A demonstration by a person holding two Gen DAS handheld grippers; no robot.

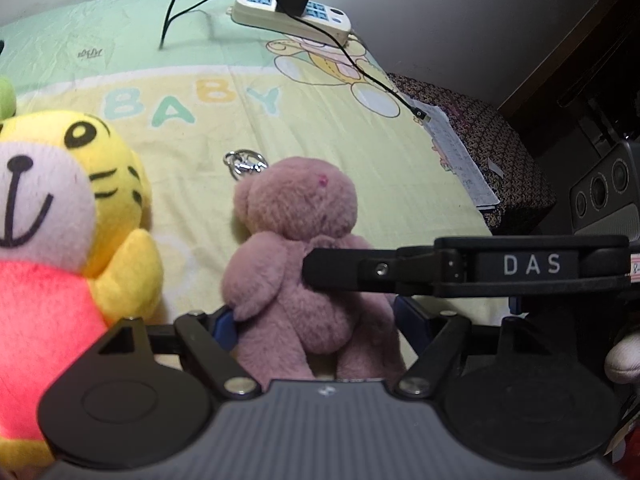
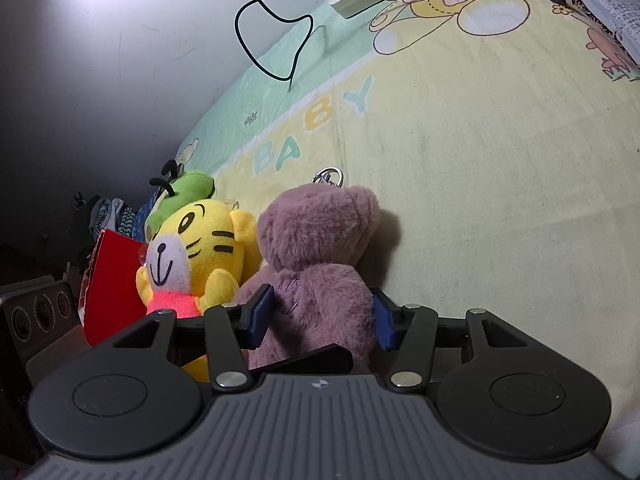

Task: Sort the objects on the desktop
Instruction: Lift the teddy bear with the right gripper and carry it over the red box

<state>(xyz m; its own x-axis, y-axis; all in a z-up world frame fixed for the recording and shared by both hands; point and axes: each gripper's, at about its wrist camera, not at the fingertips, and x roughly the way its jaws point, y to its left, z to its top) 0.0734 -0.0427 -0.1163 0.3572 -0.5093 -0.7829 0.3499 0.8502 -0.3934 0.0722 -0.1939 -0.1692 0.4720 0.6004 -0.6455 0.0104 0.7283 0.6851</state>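
A mauve plush bear (image 1: pixel 300 264) with a metal key ring (image 1: pixel 245 163) stands upright on the baby-print sheet (image 1: pixel 360 128), back to both cameras. My left gripper (image 1: pixel 316 324) has its blue pads at the bear's lower sides, touching the fur. The right gripper's black finger (image 1: pixel 360 270) reaches in from the right against the bear's side. In the right wrist view the right gripper (image 2: pixel 322 316) has its blue pads pressed on the bear's (image 2: pixel 316 248) body. A yellow tiger plush (image 1: pixel 60 208) in a pink shirt sits just left of the bear, also in the right wrist view (image 2: pixel 200 256).
A green plush (image 2: pixel 184 192) sits behind the tiger, a red box (image 2: pixel 112 288) to its left. A white power strip (image 1: pixel 292 12) with a black charger and cables lies at the back. A printed paper (image 1: pixel 460 156) lies on a patterned cushion at right. A speaker (image 1: pixel 604 192) stands far right.
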